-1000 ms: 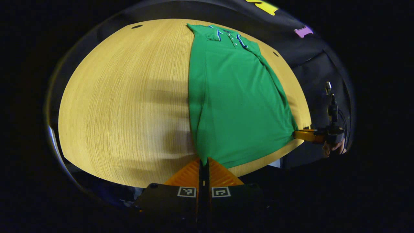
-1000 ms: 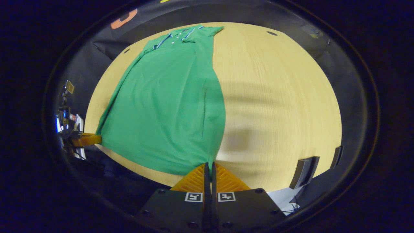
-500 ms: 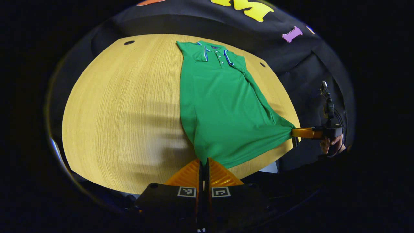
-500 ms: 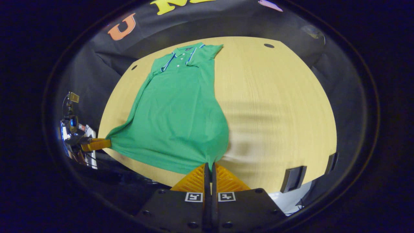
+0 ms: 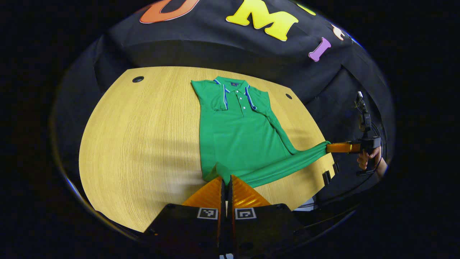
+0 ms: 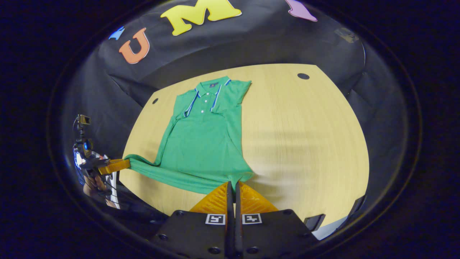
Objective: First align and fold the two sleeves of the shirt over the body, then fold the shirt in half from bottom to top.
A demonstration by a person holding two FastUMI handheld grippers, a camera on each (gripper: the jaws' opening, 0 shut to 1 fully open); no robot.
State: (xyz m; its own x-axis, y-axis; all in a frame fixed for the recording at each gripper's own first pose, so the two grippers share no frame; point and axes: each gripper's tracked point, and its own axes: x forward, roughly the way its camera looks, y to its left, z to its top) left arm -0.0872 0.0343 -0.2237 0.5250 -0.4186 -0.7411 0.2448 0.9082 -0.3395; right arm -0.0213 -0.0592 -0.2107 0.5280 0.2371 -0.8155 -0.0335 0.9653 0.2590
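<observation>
Since a second ago you have lifted both hem corners of the shirt (image 5: pixel 240 140) off the tabletop (image 5: pixel 143 144) and carried them toward the collar; the lower body, which lay flat and stretched to the near edge, now hangs as a raised band between your two grippers, while the collar end rests flat at the far side of the tabletop. Both sleeves appear already folded over the body, so I judge you are in the bottom-to-top fold, with the hem roughly partway along. Your left gripper (image 5: pixel 226 181) has its jaws pressed together, pinching the near-left hem corner. Your right gripper (image 6: pixel 232 187) is likewise clamped, with the other hem corner caught between its jaws; it is also seen in the left gripper view, at the end of the taut band. The hem looks level but sags in the middle; keep tension even.
</observation>
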